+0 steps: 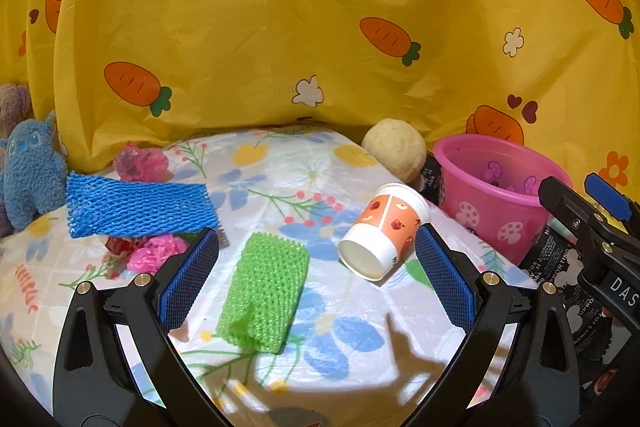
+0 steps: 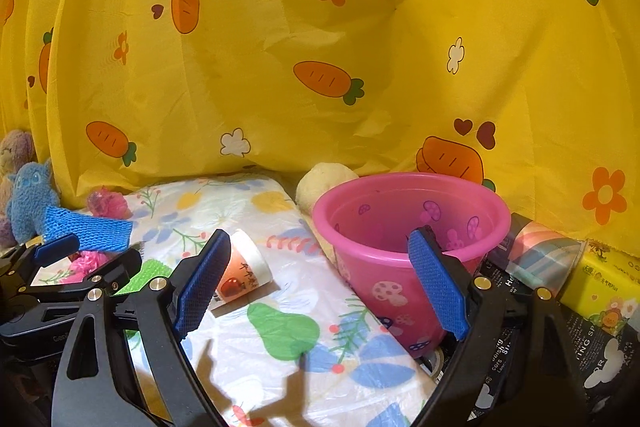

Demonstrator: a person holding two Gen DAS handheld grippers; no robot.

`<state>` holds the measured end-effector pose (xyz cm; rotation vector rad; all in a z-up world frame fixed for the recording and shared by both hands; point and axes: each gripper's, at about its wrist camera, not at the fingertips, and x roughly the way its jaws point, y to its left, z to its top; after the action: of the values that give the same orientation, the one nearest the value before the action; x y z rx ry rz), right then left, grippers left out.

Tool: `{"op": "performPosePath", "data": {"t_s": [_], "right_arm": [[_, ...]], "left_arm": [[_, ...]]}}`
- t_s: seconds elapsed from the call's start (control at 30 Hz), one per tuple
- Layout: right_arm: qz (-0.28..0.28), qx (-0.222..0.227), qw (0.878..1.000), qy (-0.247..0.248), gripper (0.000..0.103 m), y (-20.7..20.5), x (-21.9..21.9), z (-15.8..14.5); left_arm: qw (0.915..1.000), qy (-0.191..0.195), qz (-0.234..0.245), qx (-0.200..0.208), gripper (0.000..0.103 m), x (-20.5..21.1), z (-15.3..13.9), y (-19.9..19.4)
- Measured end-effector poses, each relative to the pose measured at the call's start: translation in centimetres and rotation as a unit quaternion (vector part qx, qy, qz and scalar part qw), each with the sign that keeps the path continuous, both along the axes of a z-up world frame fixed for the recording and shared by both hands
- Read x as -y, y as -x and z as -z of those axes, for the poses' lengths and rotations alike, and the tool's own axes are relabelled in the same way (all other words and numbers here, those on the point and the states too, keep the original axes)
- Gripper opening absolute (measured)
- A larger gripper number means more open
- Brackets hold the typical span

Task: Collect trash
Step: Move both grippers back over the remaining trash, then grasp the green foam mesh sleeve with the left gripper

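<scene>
A paper cup (image 1: 382,227) with an orange apple print lies on its side on the floral cloth (image 1: 280,187); it also shows in the right wrist view (image 2: 242,277). A green foam net (image 1: 266,293), a blue foam net (image 1: 136,205) and crumpled pink wrappers (image 1: 154,253) lie on the cloth. A pink bucket (image 2: 404,239) stands at the right. My left gripper (image 1: 316,273) is open and empty, above the green net. My right gripper (image 2: 320,283) is open and empty, between the cup and the bucket.
A yellow carrot-print curtain (image 1: 280,27) hangs behind. A blue plush toy (image 1: 30,171) sits at the far left. A beige ball (image 1: 396,149) lies behind the bucket. A yellow box (image 2: 604,287) and printed black packaging (image 2: 596,351) lie at the right.
</scene>
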<state>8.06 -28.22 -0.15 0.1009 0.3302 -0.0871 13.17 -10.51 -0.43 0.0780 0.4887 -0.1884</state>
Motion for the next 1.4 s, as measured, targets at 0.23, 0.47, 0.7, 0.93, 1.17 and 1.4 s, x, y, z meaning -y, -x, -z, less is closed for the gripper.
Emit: {"op": "performPosePath", "data": {"t_s": [0.23,0.47,0.7,0.93,1.17,1.4], "right_arm": [[-0.017,-0.005,1.0,0.002,0.087,0.1,-1.8,0.4],[-0.032,-0.01,0.999,0.005,0.087,-0.2,-3.6,0.8],[-0.041,-0.017,0.999,0.006,0.088,-0.6,-4.5,1.2],[-0.046,-0.025,0.999,0.006,0.088,-1.2,-4.9,1.5],[-0.049,-0.036,0.998,0.006,0.088,-2.1,-5.3,2.0],[-0.054,-0.046,0.997,0.008,0.088,-3.4,-5.8,2.3]], "left_arm": [[0.9997,0.003,-0.021,-0.007,0.097,-2.4,0.7,0.6],[0.9992,-0.001,-0.037,-0.018,0.097,-4.4,1.6,0.7],[0.9988,-0.005,-0.035,-0.034,0.097,-5.2,2.6,0.4],[0.9978,-0.005,-0.027,-0.06,0.097,-5.4,3.7,-0.7],[0.9932,0.003,-0.014,-0.116,0.097,-4.9,5.1,-3.8],[0.9858,-0.011,-0.004,-0.168,0.077,-4.0,6.6,-6.5]]}}
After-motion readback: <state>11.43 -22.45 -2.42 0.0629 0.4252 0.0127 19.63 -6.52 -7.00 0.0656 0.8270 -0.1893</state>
